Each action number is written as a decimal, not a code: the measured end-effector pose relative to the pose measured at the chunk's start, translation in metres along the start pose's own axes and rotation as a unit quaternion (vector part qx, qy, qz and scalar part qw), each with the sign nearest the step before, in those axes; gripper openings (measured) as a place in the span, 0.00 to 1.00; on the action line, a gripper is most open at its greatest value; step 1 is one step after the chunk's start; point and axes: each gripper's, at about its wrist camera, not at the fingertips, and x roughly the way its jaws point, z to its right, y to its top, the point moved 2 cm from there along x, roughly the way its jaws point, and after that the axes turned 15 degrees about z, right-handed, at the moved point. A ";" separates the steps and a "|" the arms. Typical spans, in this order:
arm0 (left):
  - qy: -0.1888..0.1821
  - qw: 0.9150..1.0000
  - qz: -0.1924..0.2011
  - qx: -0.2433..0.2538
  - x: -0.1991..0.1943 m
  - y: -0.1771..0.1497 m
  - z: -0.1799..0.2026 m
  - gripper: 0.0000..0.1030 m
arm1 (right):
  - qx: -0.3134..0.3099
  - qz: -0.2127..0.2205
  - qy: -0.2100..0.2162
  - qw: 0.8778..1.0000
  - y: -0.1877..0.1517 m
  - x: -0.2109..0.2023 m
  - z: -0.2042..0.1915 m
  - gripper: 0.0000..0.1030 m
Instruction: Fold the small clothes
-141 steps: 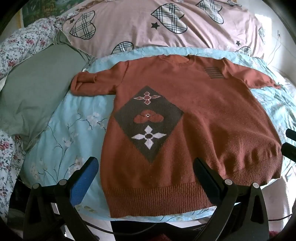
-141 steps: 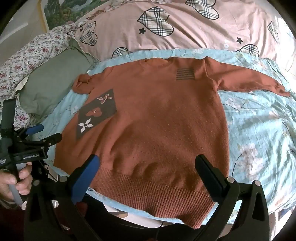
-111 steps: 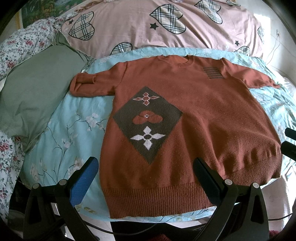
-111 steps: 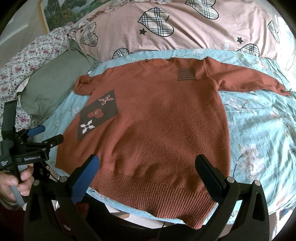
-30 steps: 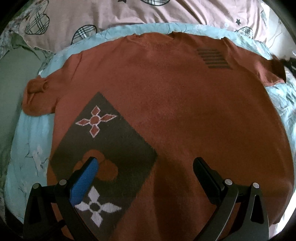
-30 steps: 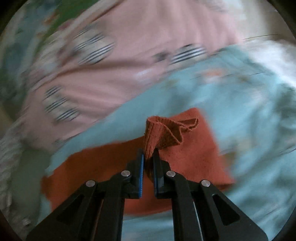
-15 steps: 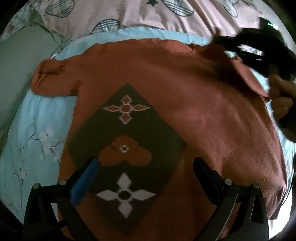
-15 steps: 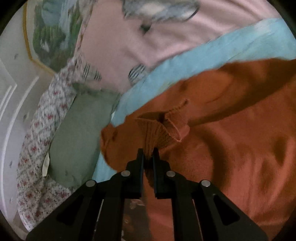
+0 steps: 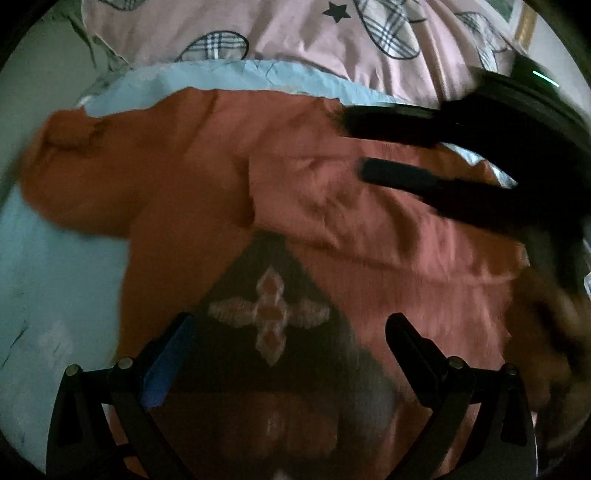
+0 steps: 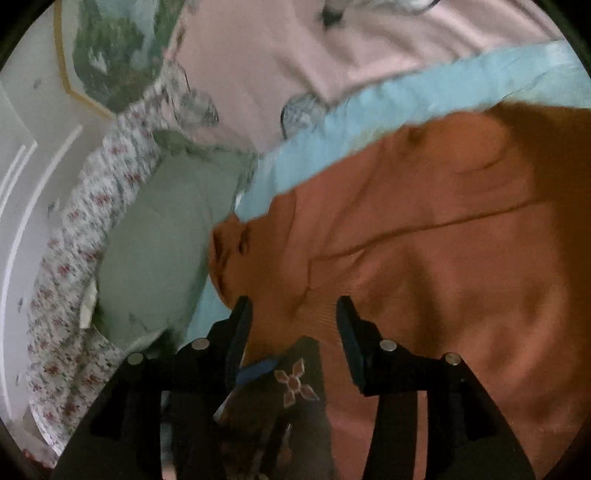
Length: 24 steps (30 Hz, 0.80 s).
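A rust-brown knit sweater [image 9: 192, 206] with a dark diamond patch [image 9: 269, 314] lies on the light blue sheet [image 9: 55, 280]. Its right sleeve [image 9: 369, 221] lies folded across the chest, cuff end near the middle. The left sleeve [image 9: 74, 177] lies bunched at the far left. My left gripper [image 9: 288, 354] is open and empty, low over the diamond patch. My right gripper [image 10: 291, 321] is open just above the folded sleeve [image 10: 424, 258]; it also shows in the left wrist view [image 9: 351, 144] as blurred black fingers at the upper right.
A pink quilt with plaid hearts [image 9: 295, 33] lies behind the sweater. A grey-green pillow [image 10: 162, 236] and a floral cover [image 10: 74, 266] lie at the left of the bed. A framed picture [image 10: 110, 48] hangs on the wall.
My right gripper carried the right sleeve cuff across the chest, then opened and let it go. My left gripper has moved forward over the sweater and stayed open.
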 end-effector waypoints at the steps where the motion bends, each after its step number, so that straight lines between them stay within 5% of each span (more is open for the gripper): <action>1: -0.004 1.000 -0.006 -0.007 0.008 0.003 -0.001 0.99 | 0.002 0.015 -0.008 1.000 0.002 -0.016 0.004 0.49; 6: -0.017 0.999 -0.009 -0.042 0.051 0.028 0.000 0.98 | 0.025 0.075 -0.065 0.995 0.009 -0.085 0.036 0.49; 8: -0.010 0.999 0.002 -0.041 0.065 0.038 0.001 0.88 | 0.033 0.098 -0.089 0.991 0.011 -0.107 0.047 0.49; 10: -0.013 0.999 0.014 -0.028 0.072 0.045 0.007 0.35 | 0.038 0.118 -0.106 0.987 0.015 -0.126 0.058 0.49; 13: -0.017 0.999 0.015 -0.024 0.075 0.049 0.005 0.07 | 0.032 0.136 -0.150 0.979 0.022 -0.149 0.077 0.50; 15: -0.022 0.999 0.033 -0.023 0.060 0.054 0.002 0.07 | 0.036 0.146 -0.182 0.972 0.027 -0.160 0.093 0.49; 18: 0.037 0.995 0.088 -0.004 0.032 0.067 -0.020 0.07 | 0.039 0.146 -0.210 0.966 0.035 -0.160 0.114 0.50; 24: 0.034 0.997 0.069 -0.005 0.038 0.065 -0.037 0.08 | 0.009 0.083 -0.264 0.961 0.049 -0.115 0.151 0.50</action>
